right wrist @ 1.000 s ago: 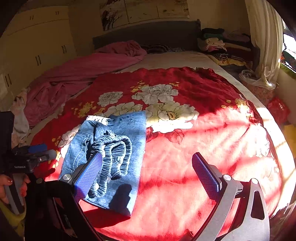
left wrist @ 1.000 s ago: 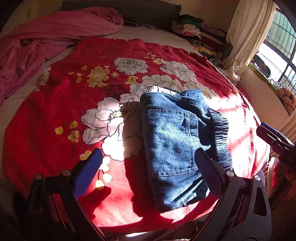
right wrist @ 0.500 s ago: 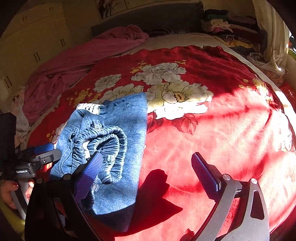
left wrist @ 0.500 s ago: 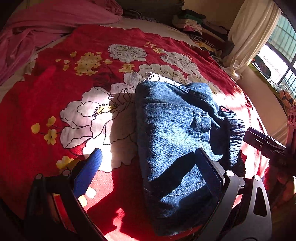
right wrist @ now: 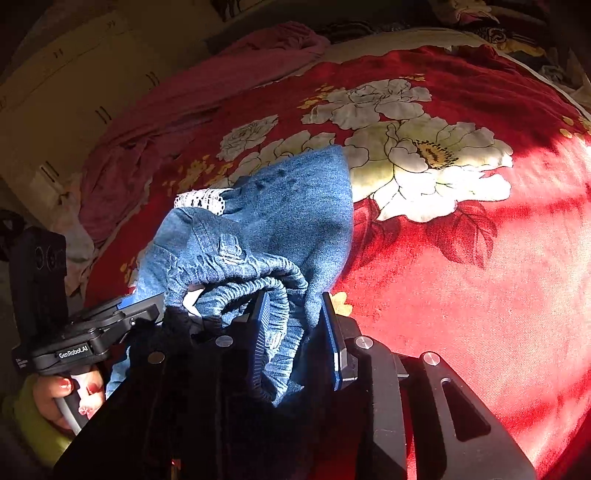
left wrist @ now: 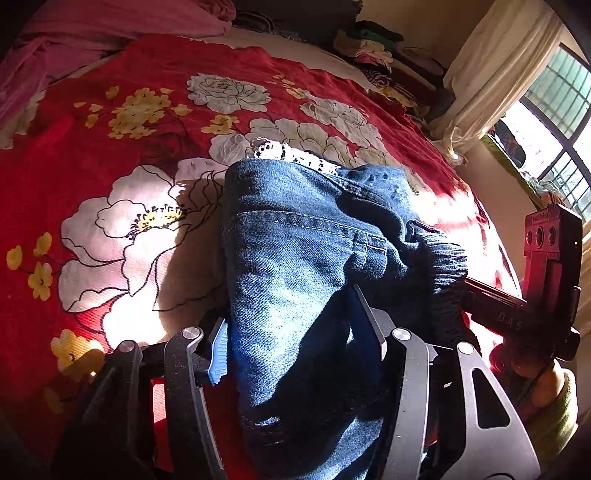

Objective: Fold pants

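Note:
Folded blue denim pants (left wrist: 295, 236) lie on the red floral blanket, with a white lace trim at their far edge. My left gripper (left wrist: 291, 339) is low over the pants' near end. Its jaws are closing, and the denim is bunched between the blue pads (left wrist: 218, 350). In the right wrist view the pants (right wrist: 295, 206) sit left of centre. My right gripper (right wrist: 295, 328) is closing on the gathered elastic waistband (right wrist: 273, 291), pinched between its fingers. Each view shows the other gripper and the hand holding it at its edge.
The red floral blanket (left wrist: 110, 184) covers the bed. Pink bedding (left wrist: 92, 33) is heaped at the far left. Stacked clothes (left wrist: 373, 48) and a cream curtain (left wrist: 495, 66) by a window stand at the far right. Pale cabinets (right wrist: 55, 103) line the left wall.
Both grippers came down onto the near end of the pants. Their jaws went from wide open to closed around the denim, the right one on the waistband.

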The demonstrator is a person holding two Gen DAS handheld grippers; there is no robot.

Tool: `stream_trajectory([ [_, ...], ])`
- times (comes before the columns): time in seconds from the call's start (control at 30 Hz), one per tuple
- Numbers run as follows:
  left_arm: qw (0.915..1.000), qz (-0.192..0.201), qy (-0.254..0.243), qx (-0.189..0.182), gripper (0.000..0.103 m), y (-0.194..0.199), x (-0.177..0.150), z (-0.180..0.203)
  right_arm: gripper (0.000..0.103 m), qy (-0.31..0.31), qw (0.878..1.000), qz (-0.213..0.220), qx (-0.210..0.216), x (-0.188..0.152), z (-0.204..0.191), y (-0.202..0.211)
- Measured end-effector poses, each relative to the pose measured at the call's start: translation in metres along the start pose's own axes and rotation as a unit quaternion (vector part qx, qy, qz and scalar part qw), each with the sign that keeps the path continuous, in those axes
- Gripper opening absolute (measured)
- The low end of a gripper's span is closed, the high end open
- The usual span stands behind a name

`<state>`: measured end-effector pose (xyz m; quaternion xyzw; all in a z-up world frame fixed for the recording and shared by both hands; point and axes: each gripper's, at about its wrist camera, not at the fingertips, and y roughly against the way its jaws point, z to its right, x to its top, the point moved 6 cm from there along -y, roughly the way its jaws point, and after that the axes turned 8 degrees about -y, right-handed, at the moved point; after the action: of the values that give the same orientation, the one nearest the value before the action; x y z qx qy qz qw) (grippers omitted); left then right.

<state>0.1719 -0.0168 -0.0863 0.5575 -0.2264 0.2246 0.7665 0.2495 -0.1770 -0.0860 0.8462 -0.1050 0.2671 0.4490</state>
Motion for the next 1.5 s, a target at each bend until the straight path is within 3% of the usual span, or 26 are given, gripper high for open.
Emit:
stream_trajectory([
  [0.03, 1.0000, -0.001, -0.006, 0.000, 0.033, 0.002, 0.001, 0.003, 0.017, 0.013, 1.000, 0.012, -0.005, 0.000, -0.006, 0.005],
  [0.13, 0.9999, 0.007, -0.014, 0.004, 0.025, 0.012, 0.011, 0.008, 0.012, 0.029, 0.999, 0.039, 0.000, 0.008, -0.020, 0.019],
  [0.4, 0.9983, 0.038, -0.042, 0.014, 0.025, 0.023, 0.061, 0.016, 0.009, 0.036, 0.997, 0.070, 0.004, 0.060, -0.023, 0.021],
  [0.6, 0.9958, 0.050, -0.065, 0.040, 0.025, 0.011, 0.104, 0.016, 0.009, 0.030, 0.996, 0.086, -0.003, 0.104, -0.017, 0.009],
  [0.9, 0.9950, 0.047, -0.065, 0.059, 0.025, -0.022, 0.135, -0.001, 0.009, 0.024, 0.997, 0.073, -0.028, 0.128, 0.000, -0.024],
  [1.27, 0.9955, 0.026, -0.062, 0.067, 0.026, -0.052, 0.123, -0.018, 0.010, 0.012, 0.995, 0.025, -0.095, 0.111, 0.030, -0.066],
  [1.5, 0.9955, 0.024, -0.058, 0.071, 0.032, -0.052, 0.119, -0.021, 0.042, -0.012, 0.991, 0.021, -0.129, 0.108, 0.047, -0.064],
])
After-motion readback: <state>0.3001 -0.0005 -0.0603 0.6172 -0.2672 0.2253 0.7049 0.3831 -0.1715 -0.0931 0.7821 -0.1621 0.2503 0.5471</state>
